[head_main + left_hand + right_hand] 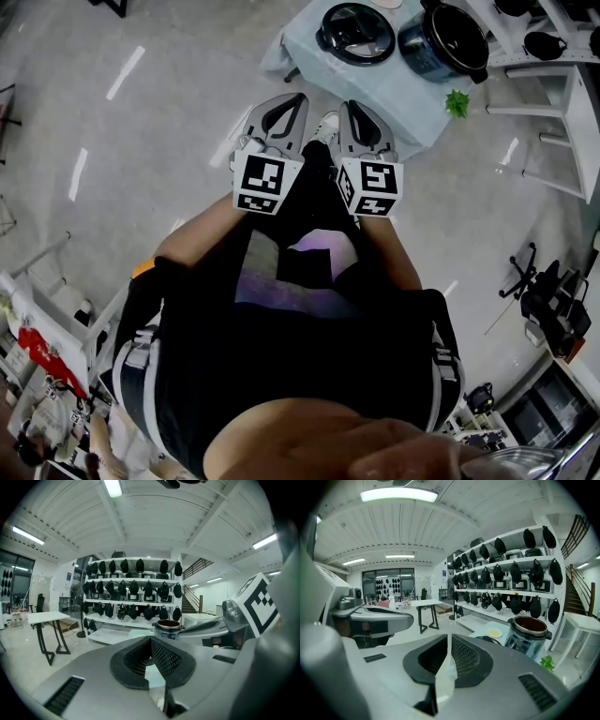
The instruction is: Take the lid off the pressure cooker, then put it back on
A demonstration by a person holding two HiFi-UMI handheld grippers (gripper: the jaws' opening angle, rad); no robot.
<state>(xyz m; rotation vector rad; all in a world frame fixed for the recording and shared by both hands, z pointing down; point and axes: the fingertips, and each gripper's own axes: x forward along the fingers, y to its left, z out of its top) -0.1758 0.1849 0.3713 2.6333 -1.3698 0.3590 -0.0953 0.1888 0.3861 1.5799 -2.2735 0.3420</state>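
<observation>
The pressure cooker (443,42) stands open on a table with a pale blue cloth (394,89) ahead of me, its dark inner pot showing. Its black round lid (355,33) lies flat on the cloth to the cooker's left, apart from it. My left gripper (284,105) and right gripper (362,111) hang side by side in front of my body, short of the table, both shut with nothing held. The left gripper view shows the shut jaws (150,638) pointing at the cooker (168,626). From the right gripper (449,637), the cooker (528,632) is at the right.
A small green plant (457,103) sits at the table's near right corner. White shelving (562,103) stands right of the table, and racks of black lids (511,588) fill the wall behind. A small plate (493,633) lies on the cloth. An office chair (553,305) stands at the right.
</observation>
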